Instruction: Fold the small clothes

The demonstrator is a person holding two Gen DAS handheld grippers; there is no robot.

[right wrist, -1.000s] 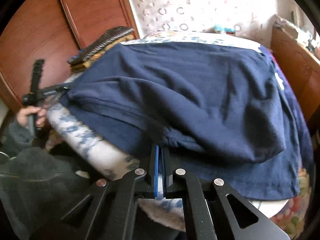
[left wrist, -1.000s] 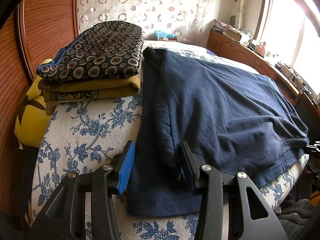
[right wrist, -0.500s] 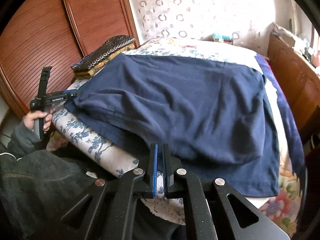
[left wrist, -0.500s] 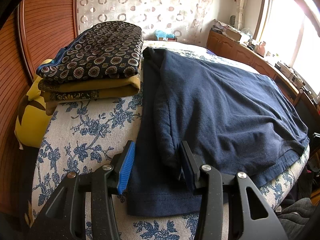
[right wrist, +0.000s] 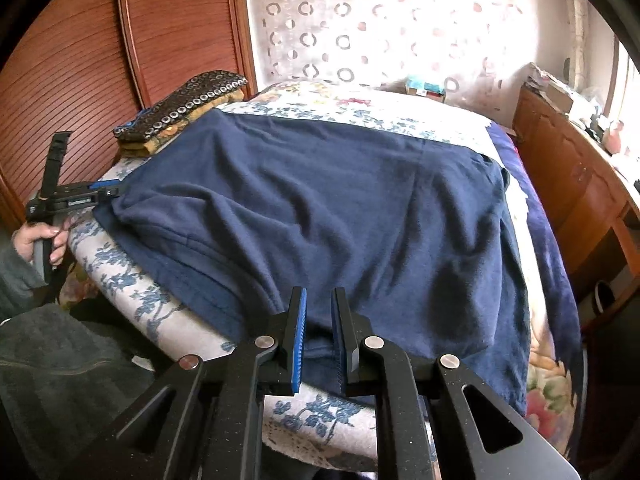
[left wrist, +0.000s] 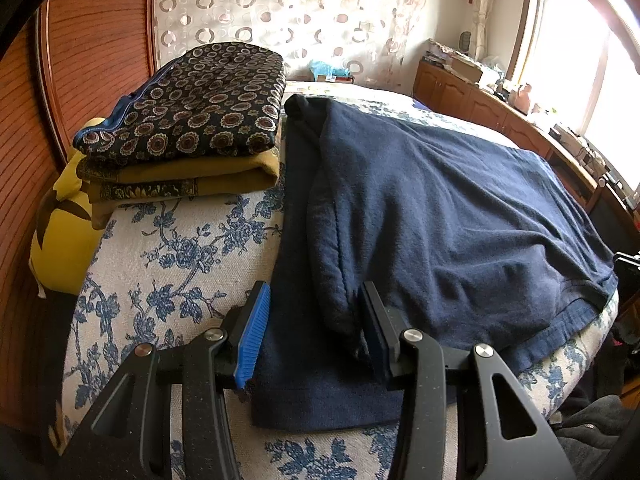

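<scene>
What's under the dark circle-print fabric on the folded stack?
Under the circle-print fabric lies a folded mustard-yellow garment with a patterned border, then a yellow cushion at the stack's left. Any further layers, and the bedspread beneath, are covered.

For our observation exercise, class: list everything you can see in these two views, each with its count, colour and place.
Garment: one, navy, spread on the bed.
Folded clothes: stack, dark patterned over mustard, at the bed's left edge.
Cushion: one, yellow, beside the stack.
Bedcover: one, white with blue flowers.
Curtain: one, pale with rings, behind.
Cabinets: brown wood, right side.
Left tool: black, open around the garment's folded edge.
Right tool: black, opening at the near hem.
Hand: one, gripping the left tool.
</scene>
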